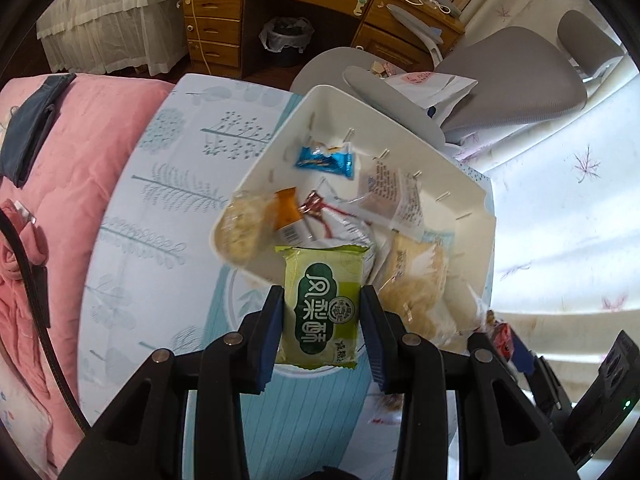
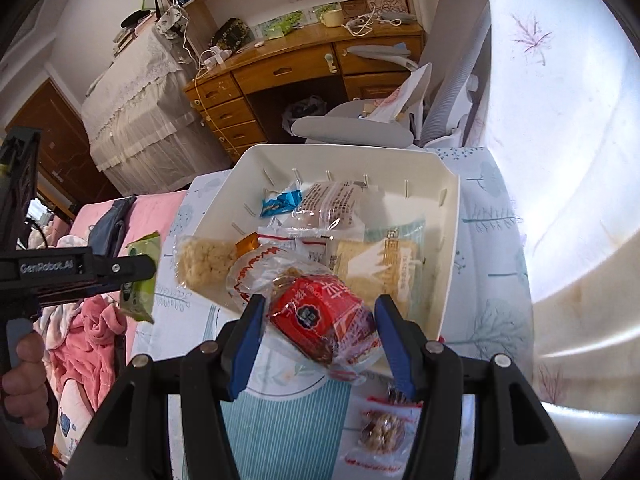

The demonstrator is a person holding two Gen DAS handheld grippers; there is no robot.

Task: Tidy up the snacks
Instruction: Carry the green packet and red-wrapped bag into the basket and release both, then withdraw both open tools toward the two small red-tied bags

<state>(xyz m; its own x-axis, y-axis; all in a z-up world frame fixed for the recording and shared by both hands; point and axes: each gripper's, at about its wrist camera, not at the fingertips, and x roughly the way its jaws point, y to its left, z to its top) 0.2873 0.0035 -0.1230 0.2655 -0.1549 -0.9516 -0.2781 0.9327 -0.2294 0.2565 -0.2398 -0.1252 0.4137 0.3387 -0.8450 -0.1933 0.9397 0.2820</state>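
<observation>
A: Left gripper [image 1: 322, 320]: the fingers [image 1: 270, 336] pinch one green pack [image 1: 323, 307] by its side edges, label toward the camera. The pack hangs over the near rim of the white bin [image 1: 472, 196], which fills the view from 12 to 2 o'clock of the pack.

B: Right gripper [image 2: 320, 330]: the fingers [image 2: 248, 340] press on one red pack [image 2: 320, 320] in clear wrap, tilted, its far end over the bin's [image 2: 450, 248] near edge. The left gripper [image 2: 140, 270] shows at 9 o'clock, green pack [image 2: 140, 276] side-on and off to the left of the bin, above the bed. A hand [image 2: 26, 376] holds the handle at 8 o'clock.

A: Count inside the bin, right wrist view: one blue pack [image 2: 280, 203] at the back left; one clear-wrapped brown cake [image 2: 332, 204] just right of it; one puffed-rice bar [image 2: 206, 260] at the left wall, orange end touching it; one red-and-white bag [image 2: 260, 276] in the middle; one yellow pack [image 2: 380, 268] at the right. Six, perhaps more, since they overlap.

B: Outside the bin: one clear bag of nuts [image 2: 380, 432] on the patterned cloth [image 2: 492, 240], at 5 o'clock below the right finger. So two packs are held, one per gripper.

A: Bin sits on the cloth-covered bed. Pink quilt [image 1: 80, 152] at 9 o'clock in the left view.
</observation>
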